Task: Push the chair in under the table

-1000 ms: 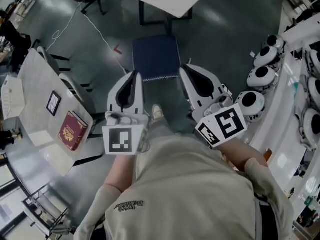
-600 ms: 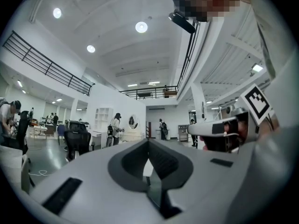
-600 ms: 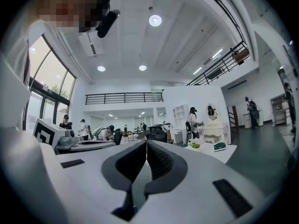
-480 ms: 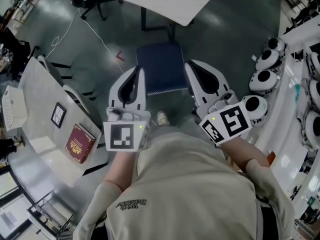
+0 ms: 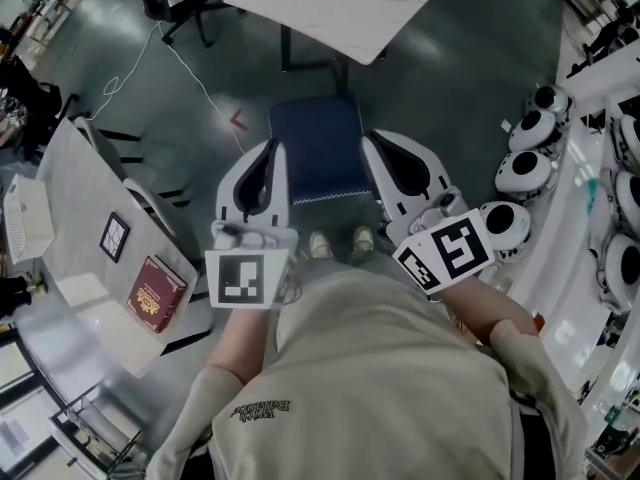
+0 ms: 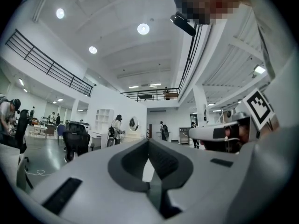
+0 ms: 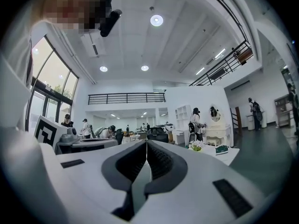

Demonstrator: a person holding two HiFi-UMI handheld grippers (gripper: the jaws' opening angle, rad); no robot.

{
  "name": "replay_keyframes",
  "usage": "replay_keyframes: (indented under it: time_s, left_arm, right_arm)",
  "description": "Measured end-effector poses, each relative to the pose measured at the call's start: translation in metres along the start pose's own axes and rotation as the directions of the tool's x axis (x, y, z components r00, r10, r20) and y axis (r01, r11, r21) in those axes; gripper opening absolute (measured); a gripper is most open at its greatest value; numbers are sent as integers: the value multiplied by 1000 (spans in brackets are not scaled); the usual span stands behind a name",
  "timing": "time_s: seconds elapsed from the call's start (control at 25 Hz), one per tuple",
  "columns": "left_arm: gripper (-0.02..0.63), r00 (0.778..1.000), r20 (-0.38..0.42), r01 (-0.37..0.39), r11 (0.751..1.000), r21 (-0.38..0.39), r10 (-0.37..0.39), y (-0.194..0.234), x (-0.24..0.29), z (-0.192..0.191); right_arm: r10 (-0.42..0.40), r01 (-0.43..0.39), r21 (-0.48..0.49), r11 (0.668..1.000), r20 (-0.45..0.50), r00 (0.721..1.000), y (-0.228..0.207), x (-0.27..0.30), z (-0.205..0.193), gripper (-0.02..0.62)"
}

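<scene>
The chair (image 5: 320,148) has a dark blue seat and stands just short of the white table (image 5: 340,13), seen in the head view. My left gripper (image 5: 276,150) is shut and lies along the seat's left side. On the seat's right side my right gripper (image 5: 367,141) is also shut. Both point level toward the table, over the chair's back edge; contact with the chair cannot be made out. In the left gripper view the left gripper (image 6: 148,144) has its pads together with nothing between. The right gripper (image 7: 146,144) looks the same, with the table (image 7: 219,154) beyond it.
A grey side table (image 5: 70,218) at the left carries a red book (image 5: 155,293) and a small frame (image 5: 113,236). White round robot heads (image 5: 525,173) line a bench at the right. A cable (image 5: 190,68) crosses the floor. The person's shoes (image 5: 335,243) stand behind the chair.
The person has stepped forward, both feet now side by side. Both shut grippers and the chair have moved toward the table, and more of the tabletop is in view.
</scene>
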State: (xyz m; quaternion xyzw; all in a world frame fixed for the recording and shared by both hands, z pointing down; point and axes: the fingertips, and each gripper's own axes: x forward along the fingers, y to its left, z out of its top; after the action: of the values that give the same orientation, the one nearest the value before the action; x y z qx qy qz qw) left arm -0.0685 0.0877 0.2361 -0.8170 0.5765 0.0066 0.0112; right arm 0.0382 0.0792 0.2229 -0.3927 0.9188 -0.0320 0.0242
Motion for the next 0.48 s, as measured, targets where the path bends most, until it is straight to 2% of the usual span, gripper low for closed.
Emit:
replay_keyframes:
  time_s: [0.12,0.48]
  left_arm:
    - [9,1000,-2,-5,1000,11,5,-7,6,1]
    - [9,997,-75,-9,999,32,11,-20,24,-10]
  right_arm:
    - [8,-8,-1,1000,-2,1000,-9,-2,2,11]
    - [34,-34,-2,999,-30,999,-35,1,-3,11]
